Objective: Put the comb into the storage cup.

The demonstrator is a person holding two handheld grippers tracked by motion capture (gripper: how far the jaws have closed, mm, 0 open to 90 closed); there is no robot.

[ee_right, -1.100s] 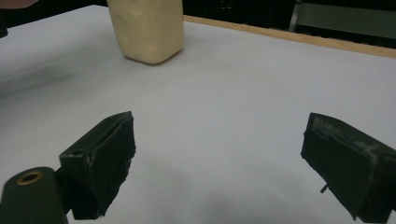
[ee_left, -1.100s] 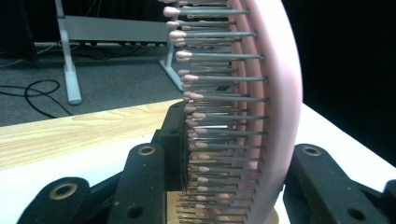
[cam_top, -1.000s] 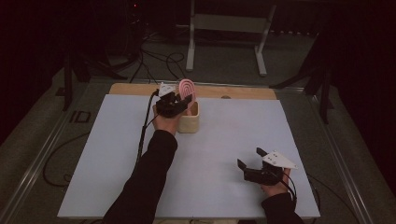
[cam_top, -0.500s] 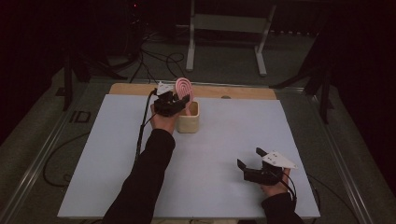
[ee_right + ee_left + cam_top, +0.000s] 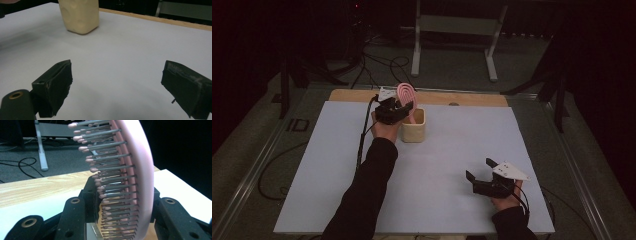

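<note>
The left hand-held gripper (image 5: 404,107) pinches the pink brush (image 5: 406,93) over the cup (image 5: 413,126); its jaws have just eased apart (light, stiff, bristly: hold the handle). The right hand-held gripper (image 5: 478,169) gapes empty.

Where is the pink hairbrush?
In the high view the pink hairbrush stands in the cream cup near the table's far edge, between the left gripper's jaws.

Pink hairbrush (image 5: 406,93) upright, handle down in cream holder (image 5: 414,133) nr table's far edge
</note>
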